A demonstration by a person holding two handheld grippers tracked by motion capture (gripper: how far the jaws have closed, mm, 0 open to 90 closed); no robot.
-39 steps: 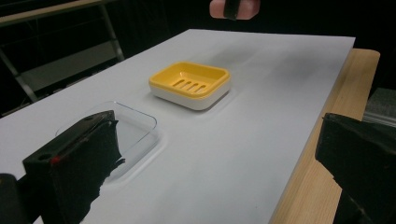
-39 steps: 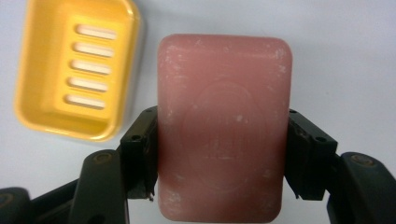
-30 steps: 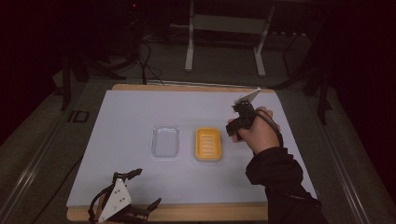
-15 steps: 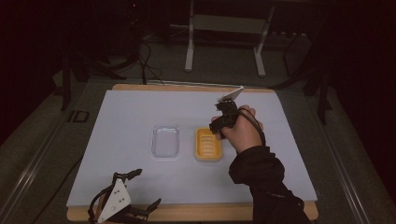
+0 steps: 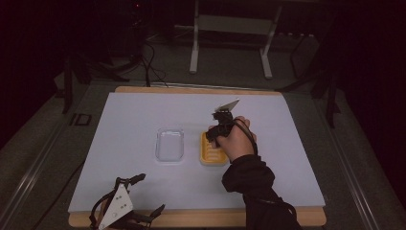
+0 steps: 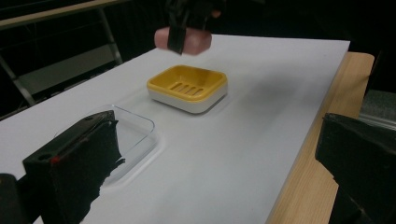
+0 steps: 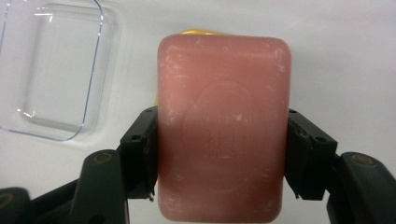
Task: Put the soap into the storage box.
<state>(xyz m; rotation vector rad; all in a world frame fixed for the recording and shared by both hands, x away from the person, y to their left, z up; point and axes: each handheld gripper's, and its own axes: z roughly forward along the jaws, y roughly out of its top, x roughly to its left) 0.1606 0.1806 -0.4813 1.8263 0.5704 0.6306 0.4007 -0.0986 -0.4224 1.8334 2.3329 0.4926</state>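
Note:
My right gripper is shut on a pink soap bar, its jaws pressing the bar's two long sides. A hand holds this gripper over the far end of a yellow soap dish. In the left gripper view the soap bar hangs clear above the yellow dish. A sliver of the dish peeks out past the bar. My left gripper lies on the table's front left with no hand on it, jaws wide apart and nothing between them.
A clear plastic tray sits just left of the dish on the white mat. The mat covers a wooden table whose front edge shows. Dark floor, cables and a metal stand lie beyond the far edge.
The right gripper has carried the soap bar leftward and nearer, from right of the dish to over it. The left gripper has stayed where it lay.

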